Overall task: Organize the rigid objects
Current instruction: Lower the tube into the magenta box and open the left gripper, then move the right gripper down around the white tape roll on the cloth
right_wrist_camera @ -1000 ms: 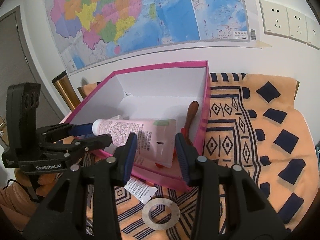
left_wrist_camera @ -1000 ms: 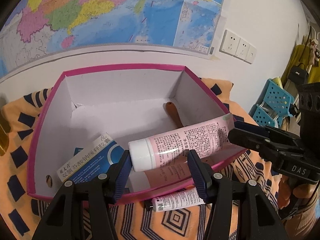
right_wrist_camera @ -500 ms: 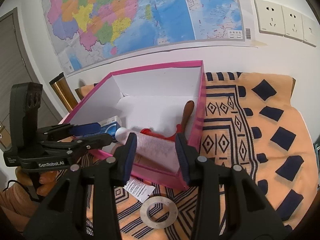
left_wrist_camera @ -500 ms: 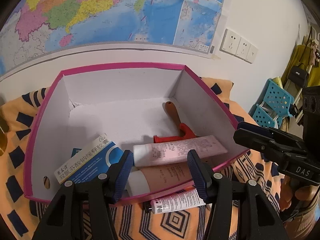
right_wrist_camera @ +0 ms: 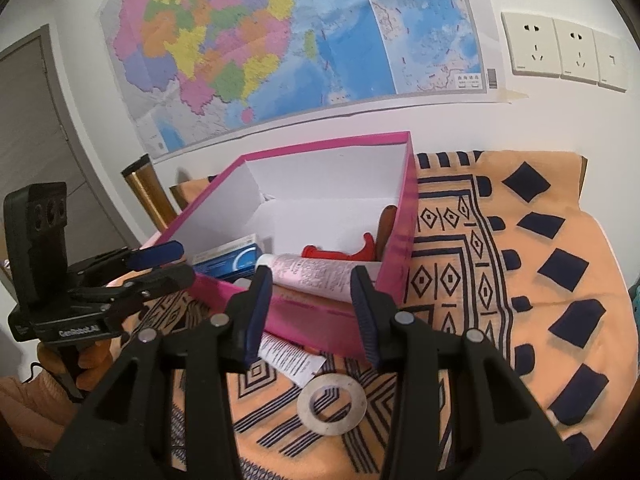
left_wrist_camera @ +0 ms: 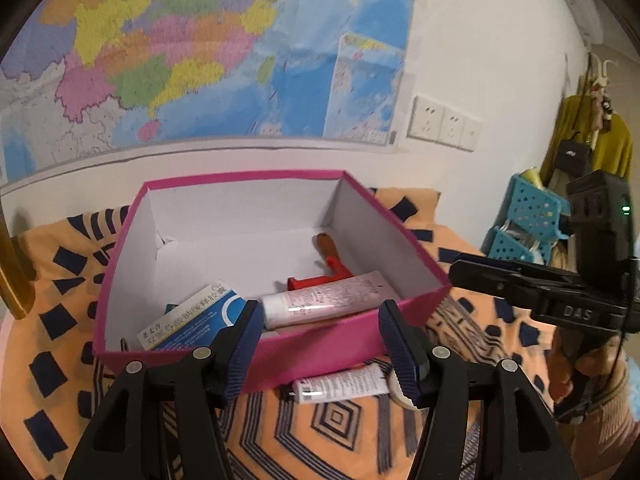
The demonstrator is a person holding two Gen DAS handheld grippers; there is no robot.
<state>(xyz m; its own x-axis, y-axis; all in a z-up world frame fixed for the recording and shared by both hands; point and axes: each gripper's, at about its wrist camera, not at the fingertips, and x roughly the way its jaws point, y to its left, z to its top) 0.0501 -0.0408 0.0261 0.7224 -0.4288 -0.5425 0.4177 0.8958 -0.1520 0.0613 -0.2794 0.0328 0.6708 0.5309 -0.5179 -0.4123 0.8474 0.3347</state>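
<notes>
**Box half filled, two pieces waiting on the cloth**

The orange patterned cloth covers the whole table under the wall map. On it sits the pink box, white inside, pushed toward the far wall, which leaves the near strip of cloth free for loose things.

Inside the box, along the near wall, lie a blue and white carton at the left and a pink tube beside it. Behind the tube is a red tool with a wooden handle, by the right wall. They look gathered there as finished work.

Outside, just against the near wall of the box, a small white tube lies flat, and a flat metal ring rests near it. I judge these go in next.

The left gripper hangs over the near rim, fingers wide apart, holding nothing. The right gripper is likewise wide and empty, above the small tube.
</notes>
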